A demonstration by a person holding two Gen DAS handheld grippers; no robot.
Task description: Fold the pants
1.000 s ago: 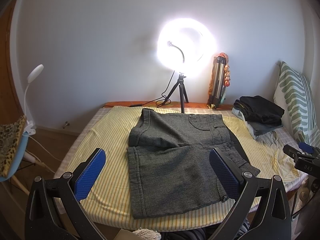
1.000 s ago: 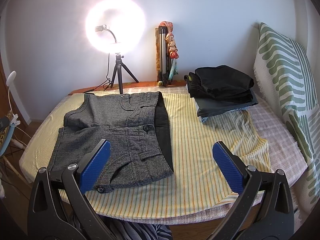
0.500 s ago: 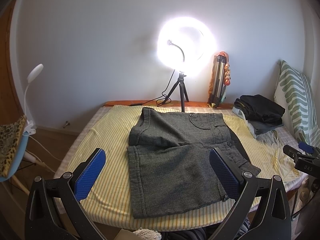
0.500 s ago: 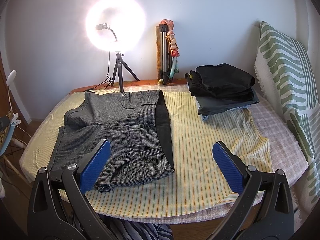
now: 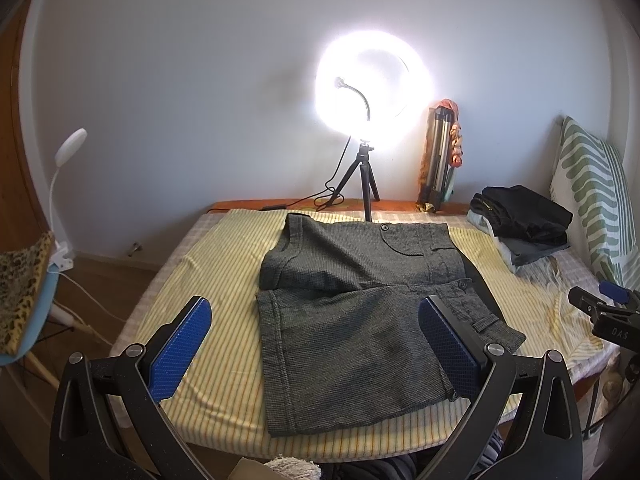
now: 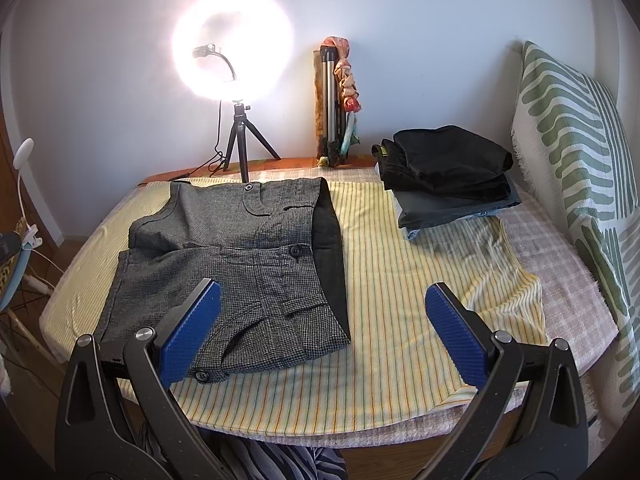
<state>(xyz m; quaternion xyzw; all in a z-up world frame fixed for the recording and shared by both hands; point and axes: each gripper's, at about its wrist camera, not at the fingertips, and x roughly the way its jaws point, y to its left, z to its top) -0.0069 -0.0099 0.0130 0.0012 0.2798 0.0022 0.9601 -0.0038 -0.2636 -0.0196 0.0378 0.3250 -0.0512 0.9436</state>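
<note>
We find the grey houndstooth woven pants lying flat on the yellow-striped cloth that covers the table, legs side by side, the dark lining of the waistband showing along their right edge; we take the pants as our landmark. Behind the pants, at the wall, stands the lit white ring light on a small black tripod; to the right of that light a folded silver tripod draped with an orange scarf leans against the wall. Right of the pants and well apart from them, a stack of folded dark clothes rests on the cloth; beyond the stack, a green-and-white patterned pillow stands upright. Left of the pants, off the table, we note a white clip lamp. The left gripper hangs before the near edge of the pants, its blue-padded jaws spread wide and holding nothing; the right gripper sits over the pants' right edge and the bare cloth, jaws likewise wide apart and empty.
</note>
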